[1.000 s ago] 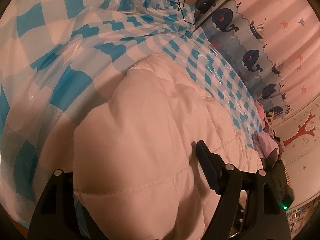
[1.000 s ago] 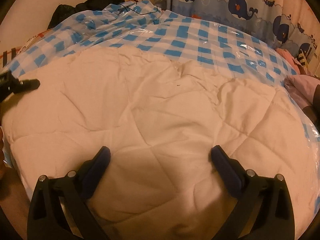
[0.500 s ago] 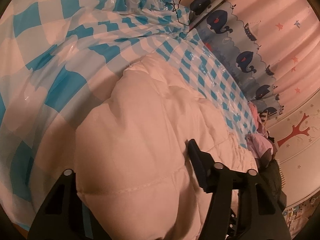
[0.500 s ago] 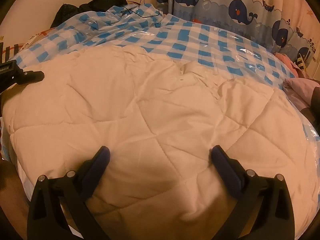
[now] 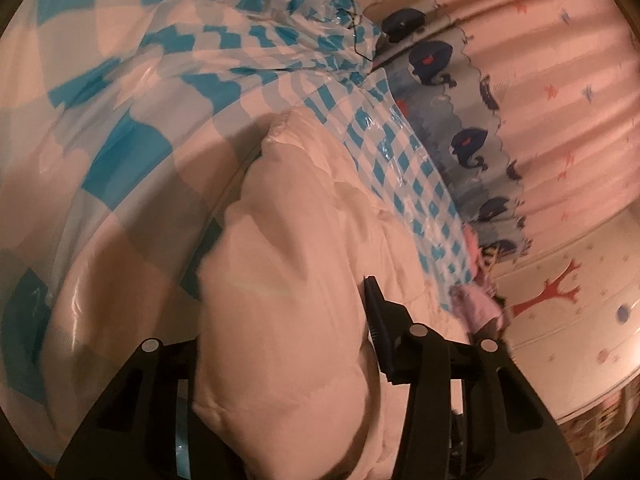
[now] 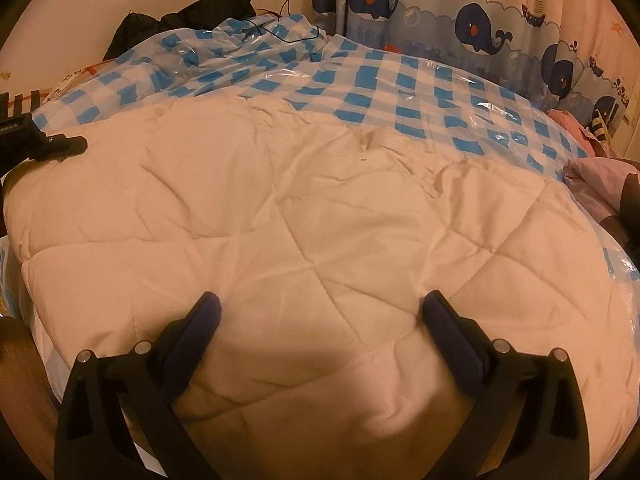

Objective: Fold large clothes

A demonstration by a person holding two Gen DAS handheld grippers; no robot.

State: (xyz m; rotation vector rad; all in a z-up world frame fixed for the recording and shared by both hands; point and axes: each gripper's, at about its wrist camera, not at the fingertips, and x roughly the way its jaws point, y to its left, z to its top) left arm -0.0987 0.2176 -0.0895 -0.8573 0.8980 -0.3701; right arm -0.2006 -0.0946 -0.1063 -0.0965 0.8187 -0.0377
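Observation:
A large white quilted comforter (image 6: 304,216) lies spread over a bed covered in blue-and-white checked plastic sheeting (image 6: 400,92). In the left wrist view a thick fold of the comforter (image 5: 288,248) bulges up between the jaws of my left gripper (image 5: 288,316), which are closing on it. The right pad (image 5: 374,312) presses into the fabric, and the other finger is hidden behind the fold. The left gripper (image 6: 60,146) also shows at the comforter's far left edge in the right wrist view. My right gripper (image 6: 320,312) stands open over the near edge of the comforter, holding nothing.
A whale-print curtain (image 6: 472,28) hangs along the far side of the bed. Dark clothing (image 6: 188,16) and a cable lie at the head of the bed. Pink clothes (image 6: 592,176) are piled at the right edge.
The left jaws have narrowed around the comforter's fold, which now bunches higher between them, and the left view has rolled. The right gripper has stayed where it was.

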